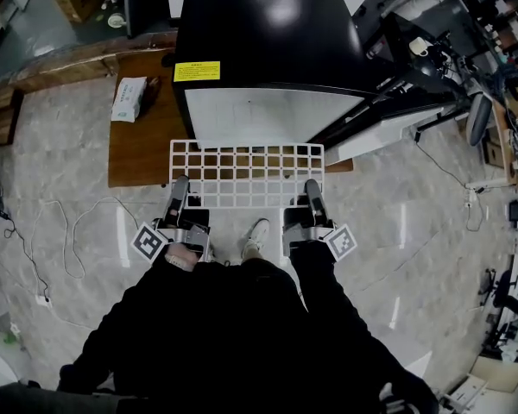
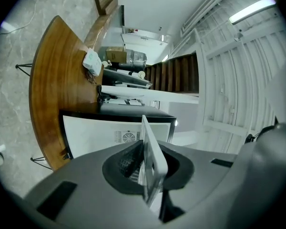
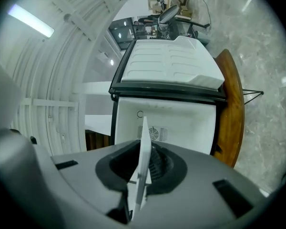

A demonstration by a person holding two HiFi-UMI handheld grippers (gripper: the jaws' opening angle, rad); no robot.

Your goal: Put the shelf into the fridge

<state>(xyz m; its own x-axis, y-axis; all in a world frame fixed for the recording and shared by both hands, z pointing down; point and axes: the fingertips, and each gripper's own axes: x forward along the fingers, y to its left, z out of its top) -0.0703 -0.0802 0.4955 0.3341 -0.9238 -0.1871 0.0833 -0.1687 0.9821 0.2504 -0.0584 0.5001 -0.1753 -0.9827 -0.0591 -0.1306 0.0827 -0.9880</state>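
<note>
A white wire-grid shelf point(image 1: 246, 172) hangs level in front of the small black fridge point(image 1: 268, 50). The fridge stands open toward me, its white inside point(image 1: 272, 115) showing. My left gripper point(image 1: 180, 190) is shut on the shelf's near left edge, and my right gripper point(image 1: 313, 192) is shut on its near right edge. In the left gripper view the shelf point(image 2: 150, 156) shows edge-on between the jaws, with the fridge interior point(image 2: 114, 135) beyond. In the right gripper view the shelf edge point(image 3: 144, 161) points at the open fridge cavity point(image 3: 176, 123) with a fan vent point(image 3: 157, 134) on its back wall.
The fridge sits on a low wooden table point(image 1: 138, 145); a white packet point(image 1: 129, 99) lies on the table's left part. The fridge door point(image 1: 380, 132) swings out to the right. A white cable point(image 1: 69, 240) trails on the marble floor at left. My shoe point(image 1: 256, 235) is below the shelf.
</note>
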